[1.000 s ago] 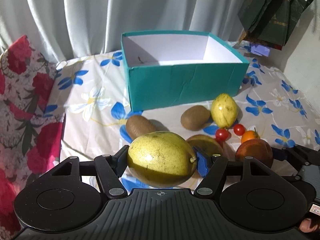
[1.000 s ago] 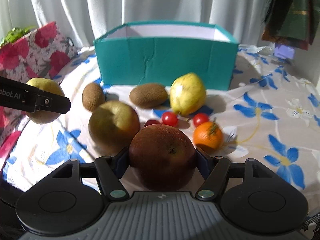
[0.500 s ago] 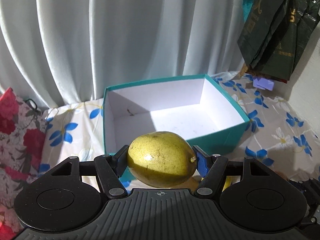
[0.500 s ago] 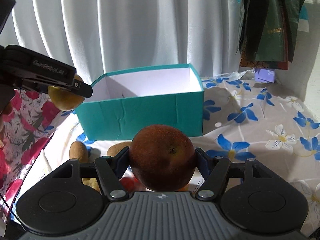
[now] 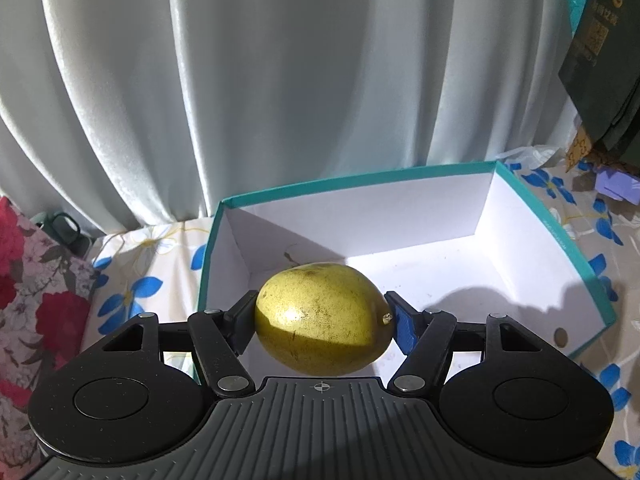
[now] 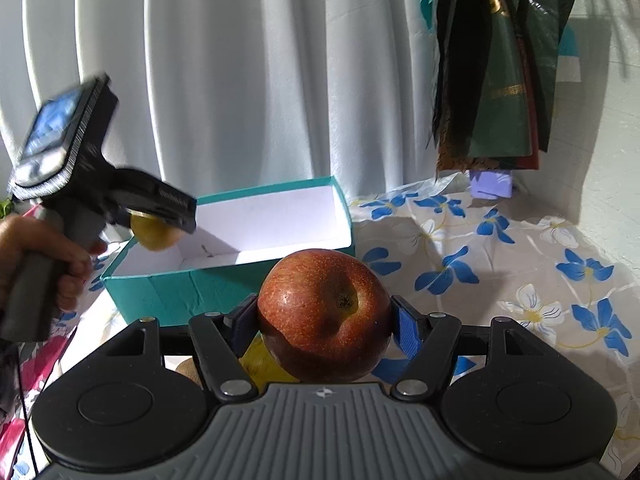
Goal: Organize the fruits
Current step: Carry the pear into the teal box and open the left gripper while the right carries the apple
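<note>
Over the teal box (image 5: 552, 240) right now, the left gripper (image 5: 325, 320) is hanging in the air with a yellow-green fruit (image 5: 324, 319) pinched between its fingers. Both pads are pressed tight against the ends of the fruit, the blue one (image 5: 404, 324) on its right side. From the left wrist view you look straight down into the box: white inside, nothing lying on the bottom that I can see, just some shadows on the floor of it. The fruit sits above the near left part of the opening, not touching the box.

Off to the side, the right gripper (image 6: 325, 316) is clamped on a red apple (image 6: 324, 314), squeezed on both sides, stem dimple facing up toward the camera. It's held up off the flowered tablecloth (image 6: 520, 280), on the near side of the box and a bit right of it. Under the apple you can just catch a bit of yellow fruit (image 6: 256, 364) and what looks like a brown one (image 6: 188, 370) on the table, mostly hidden by the gripper body.

The right wrist view also shows the person's left hand (image 6: 36, 256) wrapped around the handle of the other gripper, with the yellow-green fruit poking out over the box's left end. White curtain (image 5: 280, 80) behind everything, dark green bags (image 6: 496, 64) hanging at the right, a red floral cushion (image 5: 36, 300) on the left.
</note>
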A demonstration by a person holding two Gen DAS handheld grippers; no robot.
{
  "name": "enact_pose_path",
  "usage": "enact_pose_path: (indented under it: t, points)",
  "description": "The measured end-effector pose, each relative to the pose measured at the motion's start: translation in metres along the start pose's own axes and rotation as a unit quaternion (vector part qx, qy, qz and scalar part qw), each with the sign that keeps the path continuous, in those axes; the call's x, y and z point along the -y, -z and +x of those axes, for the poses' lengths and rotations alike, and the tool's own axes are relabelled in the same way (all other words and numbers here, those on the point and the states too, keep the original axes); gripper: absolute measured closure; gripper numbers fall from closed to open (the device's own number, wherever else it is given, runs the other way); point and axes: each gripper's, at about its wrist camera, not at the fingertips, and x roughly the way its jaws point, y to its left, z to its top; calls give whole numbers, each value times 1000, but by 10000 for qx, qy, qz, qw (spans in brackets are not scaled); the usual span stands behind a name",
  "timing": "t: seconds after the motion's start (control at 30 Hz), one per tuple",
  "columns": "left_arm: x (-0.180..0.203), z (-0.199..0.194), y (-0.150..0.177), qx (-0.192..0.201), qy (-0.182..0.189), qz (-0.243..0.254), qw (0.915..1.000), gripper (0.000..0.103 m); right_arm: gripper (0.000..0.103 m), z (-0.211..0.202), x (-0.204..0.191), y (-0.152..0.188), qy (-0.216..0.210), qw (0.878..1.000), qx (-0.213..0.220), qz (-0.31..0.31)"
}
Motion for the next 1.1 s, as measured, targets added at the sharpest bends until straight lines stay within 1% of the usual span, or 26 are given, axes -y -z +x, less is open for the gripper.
enact_pose_path:
  t: [0.07,0.17,0.23,0.37,0.5,0.63,0.7,0.73,0.8,0.9,0.93,1.0,1.03,1.1]
  points:
    - [-1,15,3,-153,-48,-30,9999,31,35,-1,0,-2,98,9999,23,13]
    - [-5,33,8,-457,5,-148,9988,31,35,-3,1,-5,206,9998,42,38]
    - [-4,42,11,-623,15,-132,9980,31,35,-4,1,-6,261,9996,52,11]
    - [-4,54,16,-931,149,-253,9952,31,35,-5,1,-9,335,9994,77,13]
    - [-4,62,21,-1095,139,-248,9936,31,35,-5,-3,-11,351,9994,81,-16]
    - [-7,64,20,-1155,225,-331,9925,31,35,-4,-7,-14,362,9993,70,-64]
    - [-7,62,19,-1069,232,-335,9934,30,35,-3,-9,-15,350,9993,70,-95]
    - [-8,60,18,-1019,294,-351,9937,30,35,-2,-10,-16,344,9993,73,-121]
    - [-8,56,17,-982,351,-358,9939,26,35,-1,-11,-17,345,9993,87,-146]
    - [-10,39,17,-855,593,-407,9937,21,35,1,-12,-19,346,9992,104,-154]
    - [-12,29,18,-754,694,-451,9937,21,35,2,-12,-19,345,9992,112,-156]
    - [-15,5,21,-453,641,-499,9957,1,35,4,-12,-21,350,9992,132,-162]
    - [-17,-12,24,-194,541,-492,9971,1,35,4,-12,-21,352,9992,137,-155]
    - [-21,-37,31,129,365,-430,9983,1,35,6,-12,-22,342,9992,150,-147]
